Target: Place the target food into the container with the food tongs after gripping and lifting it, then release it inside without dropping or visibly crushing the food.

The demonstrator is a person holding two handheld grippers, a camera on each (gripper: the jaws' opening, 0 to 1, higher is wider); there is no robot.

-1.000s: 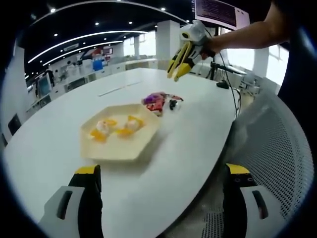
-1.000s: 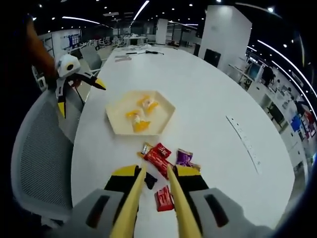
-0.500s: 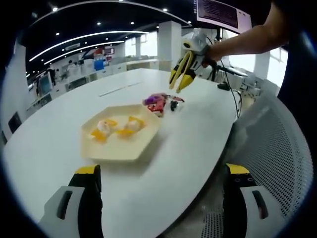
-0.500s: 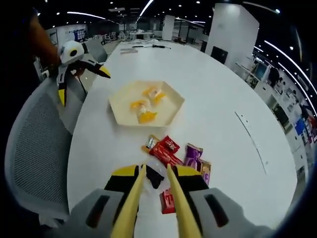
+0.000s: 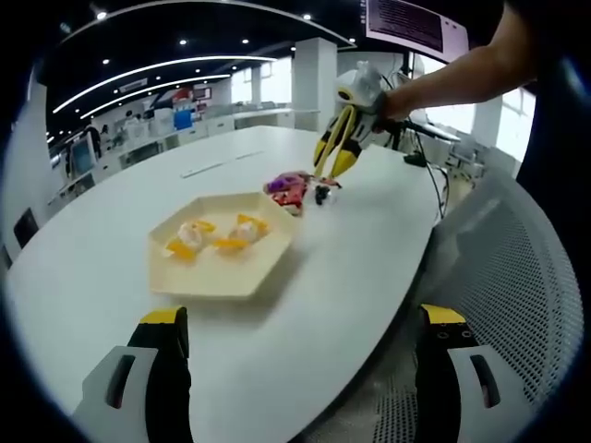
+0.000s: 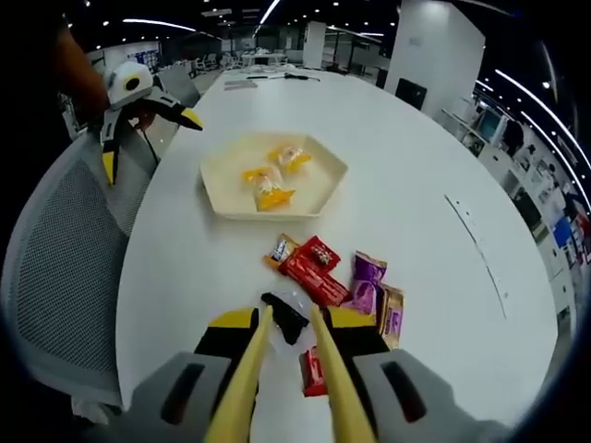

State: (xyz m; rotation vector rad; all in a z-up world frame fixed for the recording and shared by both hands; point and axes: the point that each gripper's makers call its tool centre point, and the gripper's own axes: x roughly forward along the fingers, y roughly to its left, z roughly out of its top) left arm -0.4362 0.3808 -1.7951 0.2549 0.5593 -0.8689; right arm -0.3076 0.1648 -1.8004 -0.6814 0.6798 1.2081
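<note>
The food tongs (image 6: 319,369) are yellow and sit clamped in my right gripper (image 6: 292,321), their tips a little apart on either side of a black snack in clear wrap (image 6: 284,318) on the white table (image 6: 406,166). In the left gripper view the right gripper (image 5: 334,152) points its tongs down at that snack (image 5: 322,194). The cream hexagonal tray (image 6: 222,194) holds several yellow-white sweets (image 6: 268,185). My left gripper (image 5: 305,318) stands open near the table edge, short of the tray (image 5: 185,277). From the right gripper view the left gripper (image 6: 148,140) hangs beside the table.
Wrapped snacks lie by the tongs: a red packet (image 6: 314,272), a purple one (image 6: 367,277), a gold one (image 6: 392,314) and a small red one (image 6: 311,369). A grey mesh chair (image 6: 55,277) stands at the table's edge, and the same chair (image 5: 508,277) is beside my left gripper.
The right gripper has come down and forward with the tongs; their tips now flank the black snack. The left gripper has stayed open in place.
</note>
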